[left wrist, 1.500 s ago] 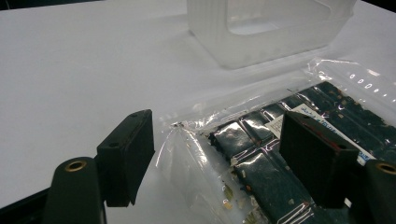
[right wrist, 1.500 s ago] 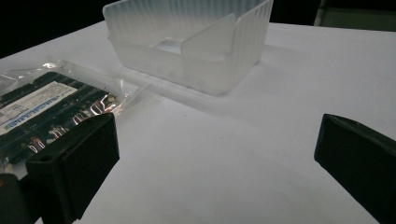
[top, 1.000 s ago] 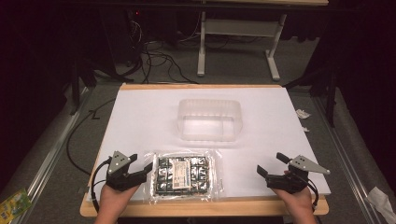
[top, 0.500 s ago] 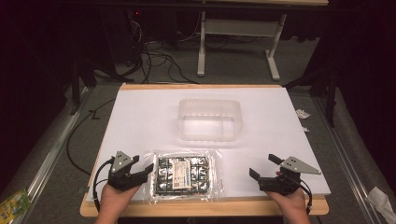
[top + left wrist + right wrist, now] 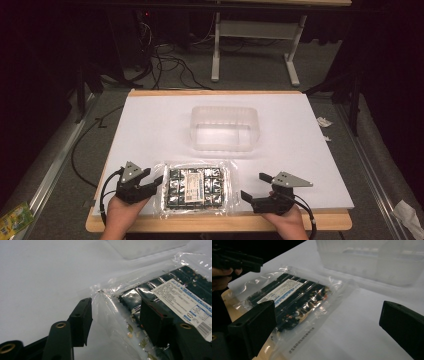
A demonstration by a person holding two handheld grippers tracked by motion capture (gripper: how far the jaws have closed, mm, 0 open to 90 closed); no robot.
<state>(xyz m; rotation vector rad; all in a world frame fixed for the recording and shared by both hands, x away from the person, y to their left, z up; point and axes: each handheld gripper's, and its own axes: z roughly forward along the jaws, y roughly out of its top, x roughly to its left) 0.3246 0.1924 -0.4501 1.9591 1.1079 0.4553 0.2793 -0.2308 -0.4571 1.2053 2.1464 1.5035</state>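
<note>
Near edge of the table (image 5: 150, 115), white sheet over a wooden board. The clear bag (image 5: 196, 186) of dark pieces with a printed label lies flat at the front of the sheet, between the two hands.

Left gripper (image 5: 150, 183): sits at the bag's left edge, jaws pointing toward it. In the left gripper view the bag's loose clear border (image 5: 110, 315) runs up between the two jaws. One jaw stands on the bare sheet beside the film; the other sits over the bag's dark contents. The jaws are part-way spread and have just been closing, with the bag's edge in the gap. There is daylight between the outer pad and the film, so no pinch yet; whether the inner pad presses on the plastic is hard to tell from this angle.

Right gripper (image 5: 252, 197): near the bag's right edge, just apart from it. In the right gripper view the jaws stand wide, nothing between them but white sheet; the bag (image 5: 294, 300) lies ahead and to the side of one jaw, not touched.

Farther back, mid-table: a clear plastic tub (image 5: 224, 127), well apart from the bag and both grippers.
</note>
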